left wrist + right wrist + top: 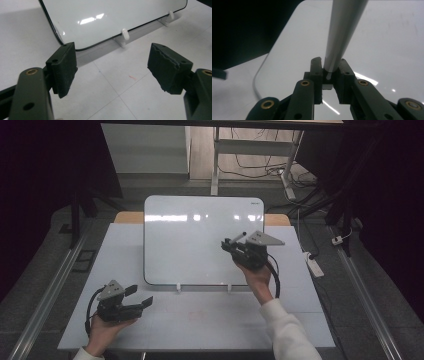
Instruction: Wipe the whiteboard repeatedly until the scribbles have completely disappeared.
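A white dry-erase board (pixel 195 240) leans back on two small white feet at the middle of the table. My right gripper (pixel 229 245) hovers in front of the board's right half, shut on a pale grey marker (pixel 239 237) that sticks out up and to the right. In the right gripper view the marker (pixel 342 32) rises from between the closed jaws of the right gripper (pixel 330 66), with the board (pixel 387 50) behind it. My left gripper (pixel 140 296) rests low at the table's front left, open with nothing between its pads (pixel 63 67). Beyond the left gripper (pixel 112 67) lies the board's lower corner (pixel 112 15).
The white table (pixel 200 320) carries the board's feet (pixel 124 37) near its middle. A small red mark (pixel 132 77) shows on the tabletop. On the floor at the right lies a power strip (pixel 315 265). Desk legs and cables (pixel 260 167) stand behind the table.
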Motion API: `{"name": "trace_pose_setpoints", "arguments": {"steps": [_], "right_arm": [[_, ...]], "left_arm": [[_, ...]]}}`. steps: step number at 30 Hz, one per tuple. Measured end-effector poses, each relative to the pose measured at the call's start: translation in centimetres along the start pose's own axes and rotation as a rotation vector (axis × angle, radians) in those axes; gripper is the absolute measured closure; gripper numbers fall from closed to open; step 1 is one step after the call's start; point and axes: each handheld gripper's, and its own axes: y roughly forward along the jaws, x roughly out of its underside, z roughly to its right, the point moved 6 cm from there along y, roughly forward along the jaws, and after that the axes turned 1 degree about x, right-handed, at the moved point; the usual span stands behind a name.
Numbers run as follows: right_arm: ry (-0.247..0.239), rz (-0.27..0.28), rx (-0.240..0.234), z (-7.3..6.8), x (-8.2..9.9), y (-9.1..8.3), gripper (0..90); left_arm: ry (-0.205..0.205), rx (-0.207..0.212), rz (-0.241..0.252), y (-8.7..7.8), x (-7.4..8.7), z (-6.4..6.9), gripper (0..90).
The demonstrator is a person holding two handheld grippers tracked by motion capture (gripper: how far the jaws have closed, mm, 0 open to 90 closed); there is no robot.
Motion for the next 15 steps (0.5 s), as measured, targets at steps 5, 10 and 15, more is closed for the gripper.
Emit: {"name": "trace_pose_setpoints", "arguments": {"steps": [5, 10, 15], "right_arm": [[0.025, -0.003, -0.032, -1.1, 2.4, -3.2, 77.4], [0.019, -0.041, -0.081, -2.6, 3.5, -4.6, 77.3], [-0.008, -0.083, -0.142, -4.4, 4.1, -4.4, 77.3]], "left_arm": [[0.010, 0.005, 0.005, 0.3, -0.4, 0.4, 24.5], [0.035, 0.010, 0.015, 0.6, -1.2, 1.2, 25.0], [0.069, 0.023, 0.062, 0.5, -2.9, 2.5, 26.5]]}}
